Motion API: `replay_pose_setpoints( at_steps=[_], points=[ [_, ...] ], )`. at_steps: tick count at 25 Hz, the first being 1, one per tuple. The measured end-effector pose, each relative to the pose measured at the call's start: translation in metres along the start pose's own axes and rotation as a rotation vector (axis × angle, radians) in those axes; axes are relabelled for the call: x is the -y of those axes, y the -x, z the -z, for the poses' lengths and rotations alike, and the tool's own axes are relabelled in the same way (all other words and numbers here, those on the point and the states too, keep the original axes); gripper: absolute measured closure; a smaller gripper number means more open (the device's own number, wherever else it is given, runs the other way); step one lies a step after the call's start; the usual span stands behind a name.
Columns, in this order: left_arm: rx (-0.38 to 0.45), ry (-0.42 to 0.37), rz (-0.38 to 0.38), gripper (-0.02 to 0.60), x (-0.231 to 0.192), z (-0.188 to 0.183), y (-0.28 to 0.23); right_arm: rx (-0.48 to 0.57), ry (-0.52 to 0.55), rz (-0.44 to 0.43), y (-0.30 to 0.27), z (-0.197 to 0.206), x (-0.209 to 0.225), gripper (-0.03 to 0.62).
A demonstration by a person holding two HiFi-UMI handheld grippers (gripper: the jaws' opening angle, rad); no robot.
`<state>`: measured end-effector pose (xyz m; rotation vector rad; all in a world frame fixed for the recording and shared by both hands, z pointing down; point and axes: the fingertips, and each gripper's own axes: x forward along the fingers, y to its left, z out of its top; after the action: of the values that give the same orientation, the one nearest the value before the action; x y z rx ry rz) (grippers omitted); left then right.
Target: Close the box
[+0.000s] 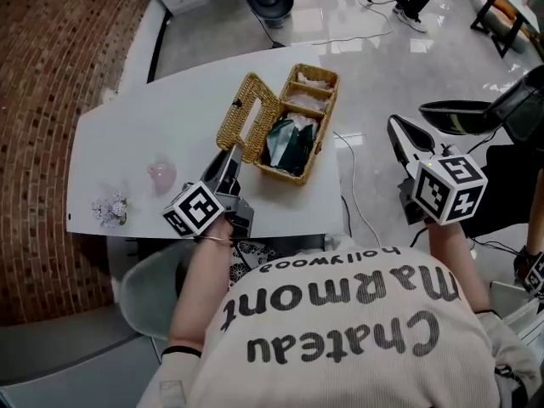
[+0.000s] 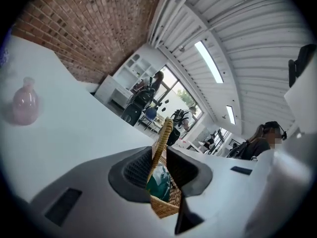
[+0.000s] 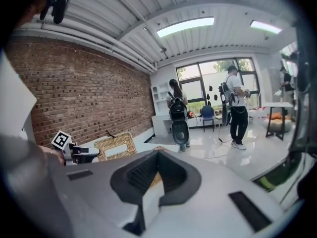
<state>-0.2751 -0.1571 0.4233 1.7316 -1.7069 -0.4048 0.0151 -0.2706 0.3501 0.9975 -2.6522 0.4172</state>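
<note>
Left tongs [image 1: 229, 156] clamp the wicker lid [image 1: 248, 117] at its rim; it looks light, stiff and easy to grip. Right tongs [image 1: 399, 130] are together, empty.

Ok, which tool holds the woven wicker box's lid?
The left tool: its jaws pinch the edge of the open woven wicker lid. The right tool hangs empty beside the white table.
</note>
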Motion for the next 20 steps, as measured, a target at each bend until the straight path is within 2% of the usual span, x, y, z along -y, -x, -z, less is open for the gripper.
replay_pose_setpoints(
  at_steps=[13,17,20],
  points=[
    [-0.016,-0.065,0.03,0.526,0.012,0.005,0.003,0.019,-0.013,0.066,0.047,0.008,0.002,0.591],
    [-0.024,-0.127,0.033,0.531,0.015,0.006,0.005,0.023,-0.073,0.062,0.055,0.013,-0.001,0.591],
    [-0.044,-0.209,0.018,0.542,0.018,0.005,0.006,0.026,-0.123,0.057,0.061,0.015,-0.003,0.591]
  ],
)
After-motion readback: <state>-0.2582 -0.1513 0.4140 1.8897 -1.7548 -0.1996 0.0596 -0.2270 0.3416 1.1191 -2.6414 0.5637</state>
